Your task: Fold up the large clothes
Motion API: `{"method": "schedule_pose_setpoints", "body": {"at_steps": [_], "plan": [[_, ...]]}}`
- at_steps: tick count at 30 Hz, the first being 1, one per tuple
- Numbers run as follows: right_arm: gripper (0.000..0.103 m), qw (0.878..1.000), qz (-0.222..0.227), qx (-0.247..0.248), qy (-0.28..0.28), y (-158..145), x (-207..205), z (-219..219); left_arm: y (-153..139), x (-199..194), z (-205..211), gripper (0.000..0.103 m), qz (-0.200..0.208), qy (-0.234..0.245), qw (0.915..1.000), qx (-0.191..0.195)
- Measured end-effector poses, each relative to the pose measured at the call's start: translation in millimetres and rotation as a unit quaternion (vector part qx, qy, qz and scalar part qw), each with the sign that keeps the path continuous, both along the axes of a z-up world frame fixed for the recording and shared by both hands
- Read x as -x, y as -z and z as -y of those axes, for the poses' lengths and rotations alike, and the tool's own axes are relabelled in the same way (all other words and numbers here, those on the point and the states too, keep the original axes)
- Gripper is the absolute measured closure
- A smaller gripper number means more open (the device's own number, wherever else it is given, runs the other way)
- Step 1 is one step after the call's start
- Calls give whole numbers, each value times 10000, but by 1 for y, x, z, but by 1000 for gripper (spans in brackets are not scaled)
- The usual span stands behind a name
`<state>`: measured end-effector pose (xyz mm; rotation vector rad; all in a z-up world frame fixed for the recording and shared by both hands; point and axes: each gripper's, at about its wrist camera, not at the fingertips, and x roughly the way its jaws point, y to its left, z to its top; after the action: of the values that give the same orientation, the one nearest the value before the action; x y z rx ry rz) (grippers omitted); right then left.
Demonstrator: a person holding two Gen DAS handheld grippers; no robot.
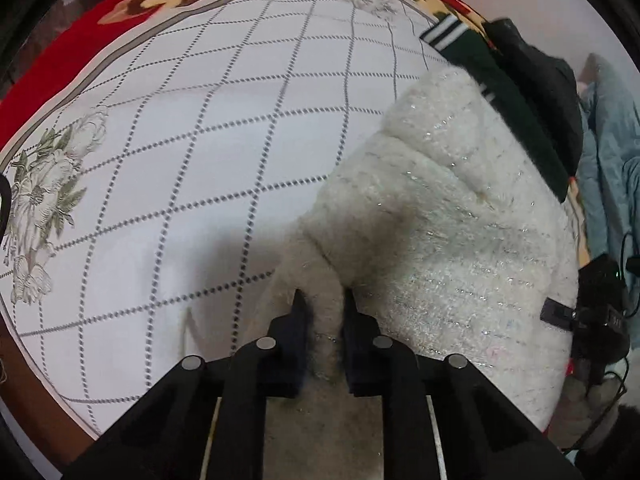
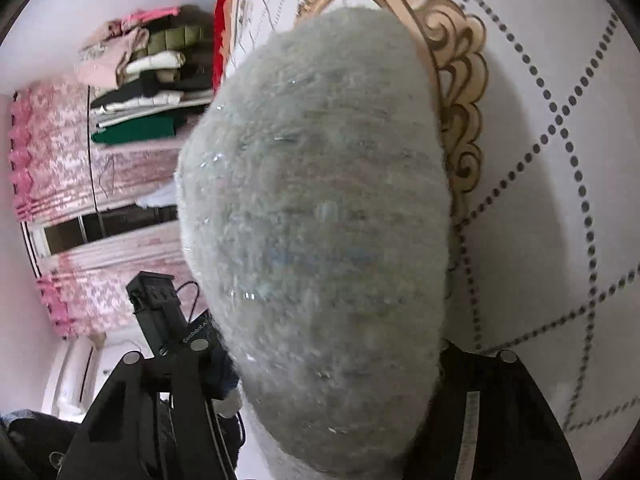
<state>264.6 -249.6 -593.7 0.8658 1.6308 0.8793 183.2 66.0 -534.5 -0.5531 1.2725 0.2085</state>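
Note:
A fluffy white sweater with glittery thread lies bunched on the white quilted bed cover. My left gripper is shut on a fold of the sweater near its left edge. In the right wrist view the same sweater hangs over and covers my right gripper; its fingertips are hidden by the fabric, which is draped between the finger mounts. The other gripper shows at the right edge of the left wrist view and at the lower left of the right wrist view.
A dark green garment with white stripes and a black garment lie behind the sweater. A red floral blanket borders the bed cover. A stack of folded clothes sits on a pink surface. Light blue fabric lies at the right.

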Motion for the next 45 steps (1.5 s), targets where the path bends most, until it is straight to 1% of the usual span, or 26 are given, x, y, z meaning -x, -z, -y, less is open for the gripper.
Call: {"method": "schedule_pose_setpoints", "body": {"at_steps": [2, 5, 7, 10, 12, 16, 19, 20, 23, 24, 26, 29, 31, 32, 34, 36, 37, 38, 39, 40, 41, 42, 43, 44, 45], "plan": [[43, 9998, -76, -52, 193, -8, 6, 0, -11, -2, -6, 92, 27, 121, 9999, -15], [44, 9990, -88, -128, 409, -33, 11, -10, -33, 3, -22, 93, 131, 284, 9995, 34], [45, 9983, -66, -197, 550, -49, 10, -14, -49, 5, -31, 93, 218, 432, 9988, -4], [46, 9964, 21, -334, 780, -77, 11, -21, -77, -6, -43, 93, 428, 716, 9965, -84], [46, 9947, 105, -416, 933, -95, 10, -28, -102, -17, -51, 93, 641, 894, 9938, -132], [46, 9888, 269, -668, 1304, -134, -8, -31, -142, -41, -59, 93, 996, 1244, 9868, -301], [46, 9833, 373, -792, 1593, -167, -33, -20, -175, -79, -49, 93, 1229, 1487, 9805, -378], [46, 9818, 396, -820, 1664, -176, -41, -13, -175, -107, -48, 93, 1285, 1530, 9790, -395], [46, 9774, 569, -912, 1819, -209, -77, 6, -202, -151, -39, 93, 1546, 1663, 9730, -425], [47, 9757, 671, -931, 1868, -219, -89, 22, -212, -169, -34, 93, 1626, 1701, 9710, -422], [46, 9719, 836, -977, 1970, -243, -125, 41, -225, -204, -26, 93, 1779, 1747, 9677, -367], [46, 9678, 967, -988, 2104, -266, -180, 71, -240, -267, -4, 93, 1968, 1855, 9622, -317], [47, 9662, 1043, -982, 2142, -275, -226, 91, -241, -309, 11, 93, 2040, 1951, 9589, -282], [47, 9654, 1054, -995, 2169, -276, -250, 100, -239, -331, 19, 93, 2060, 1964, 9582, -275], [47, 9657, 1008, -961, 2191, -270, -299, 124, -225, -378, 38, 93, 2018, 2048, 9576, -196], [46, 9686, 859, -894, 2154, -250, -344, 146, -202, -415, 52, 93, 1868, 2092, 9598, -109], [46, 9702, 699, -827, 2166, -233, -366, 158, -189, -430, 59, 93, 1759, 2089, 9619, -93], [46, 9717, 606, -777, 2148, -221, -378, 163, -169, -448, 66, 93, 1604, 2120, 9640, -44], [47, 9733, 400, -645, 2165, -200, -393, 172, -154, -457, 73, 93, 1493, 2137, 9654, -51], [46, 9747, 214, -576, 2149, -185, -404, 179, -133, -467, 78, 93, 1327, 2143, 9677, -66], [46, 9762, -9, -566, 2092, -167, -414, 185, -122, -469, 81, 92, 1226, 2158, 9687, -16], [45, 9767, -57, -557, 2069, -161, -420, 188, -108, -471, 82, 89, 1125, 2139, 9703, 49], [44, 9778, -43, -543, 2025, -159, -427, 192, -101, -471, 82, 88, 1084, 2119, 9712, 68], [43, 9784, -38, -525, 2000, -160, -431, 193, -97, -469, 83, 87, 1087, 2115, 9713, 83], [39, 9802, 15, -428, 1932, -165, -434, 193, -97, -468, 84, 87, 1096, 2122, 9710, 42]]}}
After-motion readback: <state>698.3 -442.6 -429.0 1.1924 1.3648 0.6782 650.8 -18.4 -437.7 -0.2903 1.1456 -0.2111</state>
